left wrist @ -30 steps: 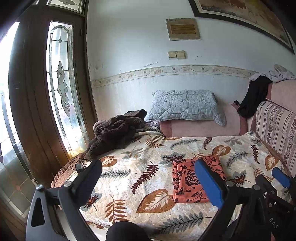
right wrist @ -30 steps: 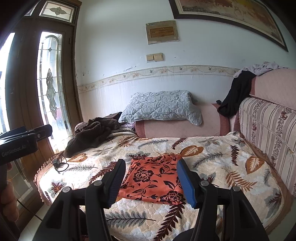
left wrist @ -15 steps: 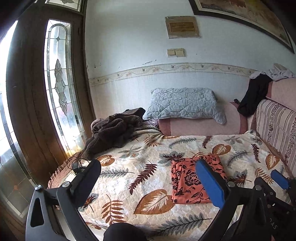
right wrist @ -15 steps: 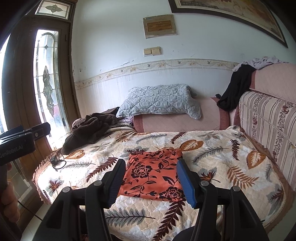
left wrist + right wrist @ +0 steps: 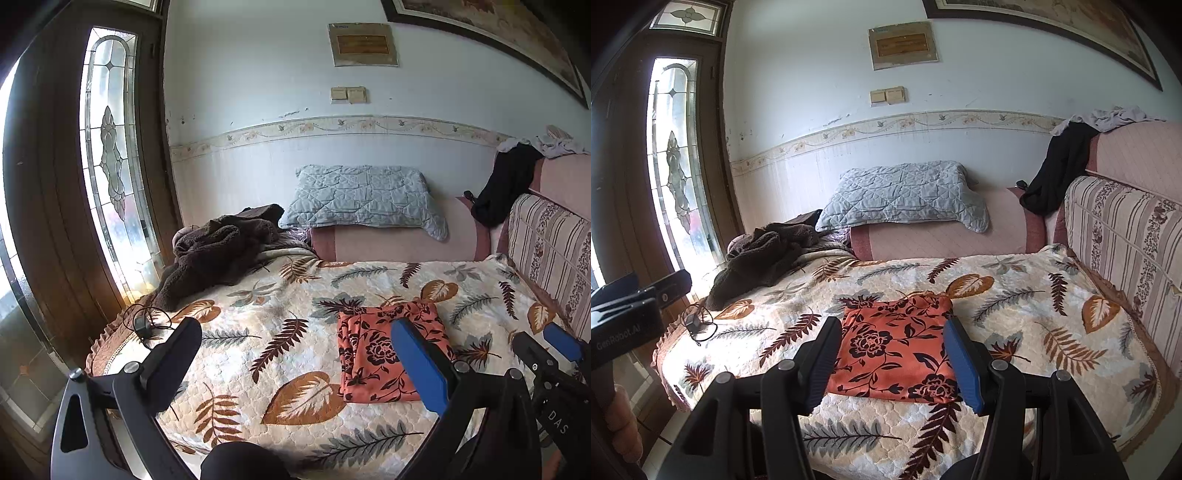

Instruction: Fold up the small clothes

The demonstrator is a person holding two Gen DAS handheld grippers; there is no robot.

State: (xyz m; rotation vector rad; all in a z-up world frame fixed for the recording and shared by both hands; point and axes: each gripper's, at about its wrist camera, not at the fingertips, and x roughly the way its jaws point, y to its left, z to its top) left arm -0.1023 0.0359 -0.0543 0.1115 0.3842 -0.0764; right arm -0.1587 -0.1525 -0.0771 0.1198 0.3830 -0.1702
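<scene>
A small orange cloth with black flowers (image 5: pixel 384 350) lies folded into a flat rectangle on the leaf-patterned bedspread (image 5: pixel 280 317). It also shows in the right wrist view (image 5: pixel 897 350). My left gripper (image 5: pixel 295 354) is open and empty, held back from the bed's near edge, left of the cloth. My right gripper (image 5: pixel 890 354) is open and empty, held in front of the cloth and apart from it. The right gripper's body shows at the right edge of the left wrist view (image 5: pixel 554 369).
A brown fleece garment (image 5: pixel 218 254) is heaped at the bed's far left. A grey quilted pillow (image 5: pixel 362 199) leans on the pink headrest. A black charger with cable (image 5: pixel 142 325) lies near the left edge. A striped sofa back (image 5: pixel 1126 236) with black clothing (image 5: pixel 1056 166) bounds the right.
Both grippers have drawn slightly back and tilted; the folded cloth lies still and both pairs of jaws stay open.
</scene>
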